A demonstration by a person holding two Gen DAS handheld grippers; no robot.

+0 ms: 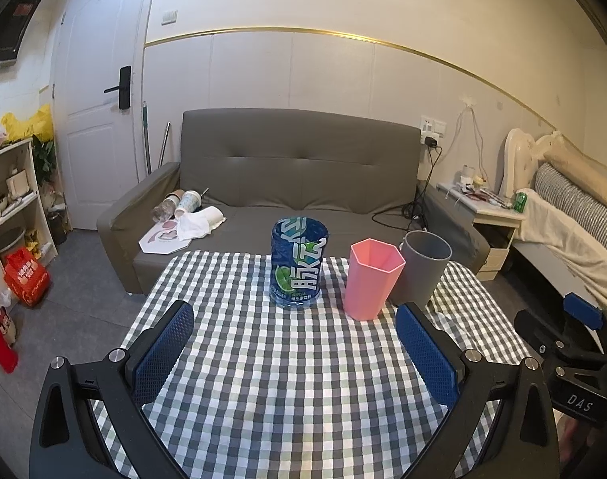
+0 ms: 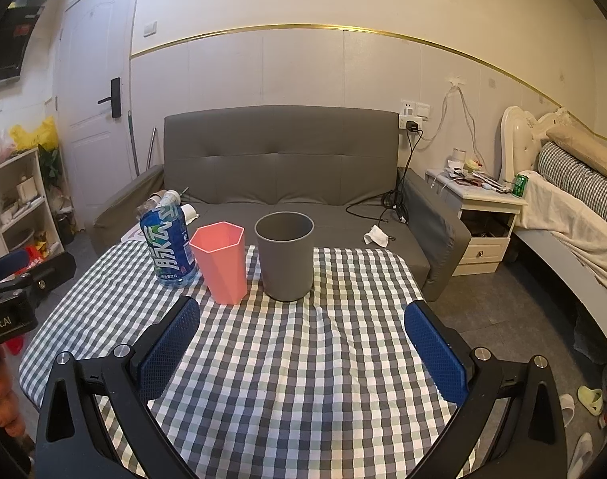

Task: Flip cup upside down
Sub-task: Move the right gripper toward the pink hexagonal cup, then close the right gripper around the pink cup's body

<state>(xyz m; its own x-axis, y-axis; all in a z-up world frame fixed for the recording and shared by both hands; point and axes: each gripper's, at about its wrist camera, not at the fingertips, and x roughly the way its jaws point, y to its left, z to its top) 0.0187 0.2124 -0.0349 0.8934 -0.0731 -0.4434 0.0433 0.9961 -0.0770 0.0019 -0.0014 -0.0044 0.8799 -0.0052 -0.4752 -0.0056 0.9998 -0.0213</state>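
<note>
**Ana:** Blue pads up close on both sides, folks. Left gripper (image 1: 294, 353) has its jaws spread wide with nothing between them, only checked cloth (image 1: 287, 379) beneath. Right gripper (image 2: 302, 349), same story: jaws wide apart, holding nothing.

**Ben:** So no contact with any cup yet. I'd call this the approach, the very first step.

**Ana:** Agreed. Ahead of the right jaws, almost dead centre, stands the grey cup (image 2: 286, 255), upright, mouth open to the ceiling. Just left of it, the pink cup (image 2: 221, 261), six-sided, also upright. They stand very close; whether they touch I can't tell.

**Ben:** And from the left view, the pink cup (image 1: 371, 279) sits ahead and toward the right jaw, the grey cup (image 1: 423, 269) behind it.

**Ana:** Straight ahead of the left jaws is the cut-down bottle (image 1: 299, 263) with a blue label.

**Ben:** Which cup is meant isn't clear. My guess: the next move calls for closing on one cup's wall, lifting clear of its neighbour, then rolling the wrist over.

**Ana:** Tight spacing there; a nudge could topple the one beside it. The cloth looks slightly rumpled too.

**Ben:** Beyond the table, a grey sofa (image 2: 279, 167), a white door (image 1: 95, 111), and a bed (image 2: 574, 207) off right.
</note>
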